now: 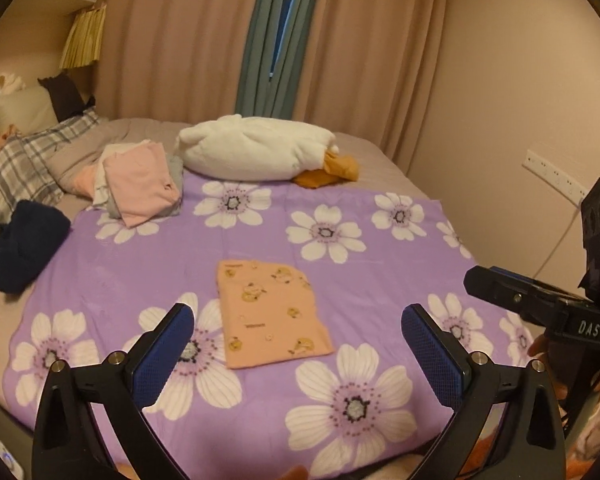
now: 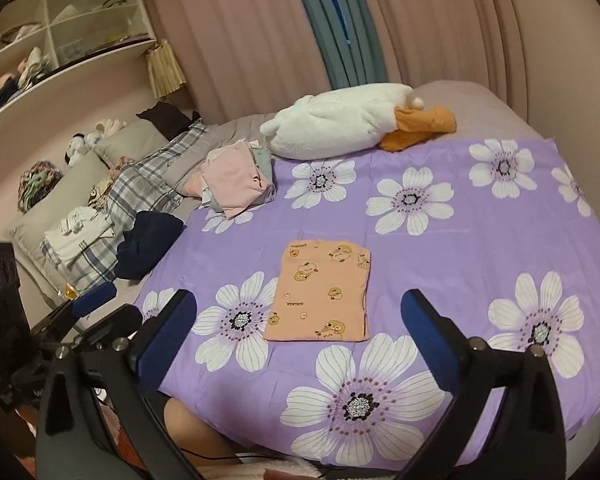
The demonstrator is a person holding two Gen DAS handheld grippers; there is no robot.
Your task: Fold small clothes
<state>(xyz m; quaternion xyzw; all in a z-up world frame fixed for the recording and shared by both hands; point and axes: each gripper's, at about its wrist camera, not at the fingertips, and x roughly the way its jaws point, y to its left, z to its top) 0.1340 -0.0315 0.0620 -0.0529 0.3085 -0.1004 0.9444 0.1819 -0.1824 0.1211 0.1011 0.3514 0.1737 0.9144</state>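
Note:
A small orange garment with cartoon prints [image 1: 270, 314] [image 2: 322, 294] lies folded into a flat rectangle on the purple flowered blanket [image 1: 340, 360] [image 2: 440, 248]. My left gripper [image 1: 298, 316] hangs above the blanket's near side, jaws wide open, nothing between them. In the right wrist view my right gripper [image 2: 300, 304] is held the same way, open and empty, just short of the garment. The right gripper's body [image 1: 540, 300] shows at the right edge of the left wrist view, and the left gripper [image 2: 96, 300] appears at the lower left of the right wrist view.
A stack of folded pink and grey clothes [image 1: 140, 184] [image 2: 236, 180] sits at the blanket's far left corner. Beyond lie a white plush duck [image 1: 260, 148] [image 2: 348, 120], a dark blue bundle [image 1: 28, 244] [image 2: 148, 240], plaid bedding [image 1: 20, 168] and pillows. Curtains hang behind.

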